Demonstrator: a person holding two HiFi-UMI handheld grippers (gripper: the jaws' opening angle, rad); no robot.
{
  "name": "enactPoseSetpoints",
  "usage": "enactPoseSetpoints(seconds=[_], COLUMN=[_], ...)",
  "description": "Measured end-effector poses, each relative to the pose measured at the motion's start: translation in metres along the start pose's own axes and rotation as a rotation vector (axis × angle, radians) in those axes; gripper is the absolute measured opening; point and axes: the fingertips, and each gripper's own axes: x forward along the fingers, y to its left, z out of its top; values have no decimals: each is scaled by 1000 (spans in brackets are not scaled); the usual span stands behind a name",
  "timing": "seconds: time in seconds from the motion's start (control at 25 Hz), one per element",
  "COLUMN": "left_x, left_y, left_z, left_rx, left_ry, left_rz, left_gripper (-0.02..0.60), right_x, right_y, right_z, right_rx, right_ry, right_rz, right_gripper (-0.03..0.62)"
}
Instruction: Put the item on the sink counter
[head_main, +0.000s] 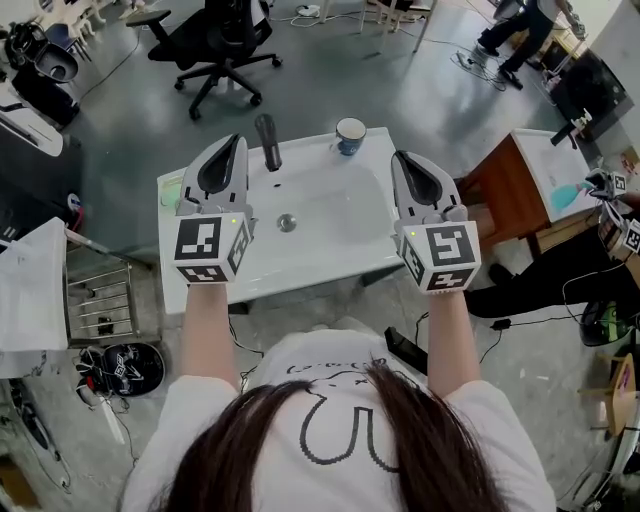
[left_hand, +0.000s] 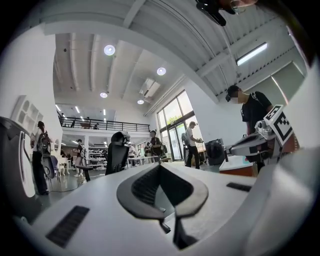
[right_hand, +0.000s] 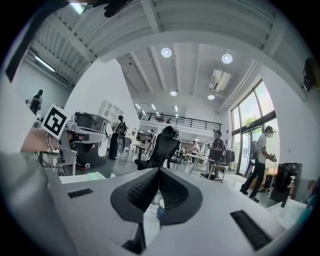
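Note:
A white sink (head_main: 330, 250) lies below me, with a dark faucet (head_main: 268, 142) at its back and a drain (head_main: 287, 222) in the basin. A white cup with blue on it (head_main: 350, 135) stands upright on the counter at the back right, and shows as the cup (right_hand: 159, 207) below the right jaws. A pale green item (head_main: 171, 190) lies on the counter's left edge. My left gripper (head_main: 238, 142) (left_hand: 160, 166) hovers over the sink's left side, shut and holding nothing. My right gripper (right_hand: 159, 170) hovers over the right side (head_main: 398, 157), jaws together, nothing between them.
A black office chair (head_main: 222, 45) stands behind the sink. A brown wooden table (head_main: 510, 185) is at the right, with another person's marked gripper (head_main: 612, 185) beside it. A metal rack (head_main: 100, 300) and shoes (head_main: 120, 365) are on the floor at the left.

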Motion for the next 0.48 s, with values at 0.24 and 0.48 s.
enactPoseSetpoints(seconds=[0.24,0.48], left_x=[-8,-17], left_y=[-9,-12], left_z=[-1,5], left_rx=[3,2], left_ry=[17,6], left_rz=[13,41], left_gripper=[9,9], right_x=[-8,-16], right_y=[2,4], right_z=[7,8], right_rx=[-11,-10], right_ry=[-16,-24], right_rz=[16,31], right_gripper=[28,28])
